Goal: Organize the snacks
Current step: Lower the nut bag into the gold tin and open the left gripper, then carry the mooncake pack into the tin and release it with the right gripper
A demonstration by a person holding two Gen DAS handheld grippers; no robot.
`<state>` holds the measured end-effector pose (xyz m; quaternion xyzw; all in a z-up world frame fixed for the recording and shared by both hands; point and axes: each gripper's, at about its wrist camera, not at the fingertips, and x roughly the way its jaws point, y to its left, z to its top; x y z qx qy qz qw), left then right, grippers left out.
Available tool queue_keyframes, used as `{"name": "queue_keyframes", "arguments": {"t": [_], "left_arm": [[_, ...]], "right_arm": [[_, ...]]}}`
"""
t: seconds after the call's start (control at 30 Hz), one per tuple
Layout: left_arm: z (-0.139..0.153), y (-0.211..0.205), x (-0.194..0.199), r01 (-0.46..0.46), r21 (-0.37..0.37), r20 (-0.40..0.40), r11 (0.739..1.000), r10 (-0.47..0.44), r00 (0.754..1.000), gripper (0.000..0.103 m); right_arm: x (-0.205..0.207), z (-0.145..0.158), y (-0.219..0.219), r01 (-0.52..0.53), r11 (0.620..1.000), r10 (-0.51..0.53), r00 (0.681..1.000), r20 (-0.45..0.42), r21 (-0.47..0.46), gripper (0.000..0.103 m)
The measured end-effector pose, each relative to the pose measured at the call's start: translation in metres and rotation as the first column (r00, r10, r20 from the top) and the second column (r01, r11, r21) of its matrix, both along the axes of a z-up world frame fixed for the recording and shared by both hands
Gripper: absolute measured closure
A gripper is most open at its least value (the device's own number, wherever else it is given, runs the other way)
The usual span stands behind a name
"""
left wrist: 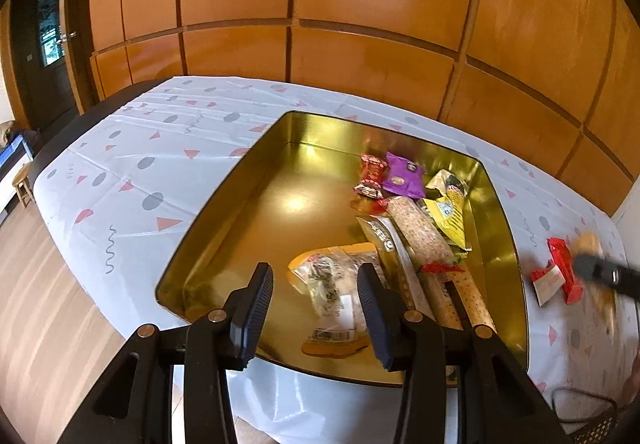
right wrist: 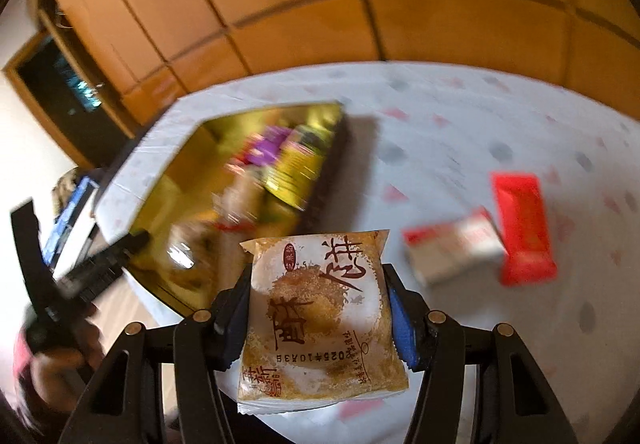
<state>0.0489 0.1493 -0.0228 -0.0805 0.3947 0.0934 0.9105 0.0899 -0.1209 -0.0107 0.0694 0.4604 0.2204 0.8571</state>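
Right wrist alone shows pastry packet (right wrist: 320, 316) clamped.

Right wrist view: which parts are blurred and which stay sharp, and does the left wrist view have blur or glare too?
Right wrist view: the pastry packet in the right hand-held gripper is sharp, while the gold tin and red packets smear. Left wrist view: mostly sharp, a bright glare patch on the tin floor, blur only at the right edge; both bend the wall panels.

Gold tin (left wrist: 224, 203); white cloth (left wrist: 132, 163) with pink triangles, grey dots; purple packet (left wrist: 404, 173); red packet (right wrist: 522, 219); tan-and-white pastry packet (right wrist: 320, 308), brown lettering
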Motion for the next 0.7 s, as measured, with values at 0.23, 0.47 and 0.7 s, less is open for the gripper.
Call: {"name": "queue_keyframes", "arguments": {"t": [0.23,0.47,0.7], "left_arm": [[-0.001,0.007,-0.002,-0.012,0.009,-0.001,1.000,0.012,1.000,0.058],[-0.001,0.012,-0.003,-0.025,0.012,0.002,1.000,0.025,1.000,0.058],[-0.001,0.013,-0.004,-0.027,0.012,0.003,1.000,0.027,1.000,0.059]], "right_arm": [[0.035,0.013,0.061,-0.053,0.996,0.052,0.999,0.009,0.068,0.043],[0.041,0.003,0.091,-0.091,0.995,0.092,0.996,-0.005,0.037,0.043],[0.060,-0.008,0.096,-0.077,0.997,0.077,0.997,0.003,-0.015,0.042]]}}
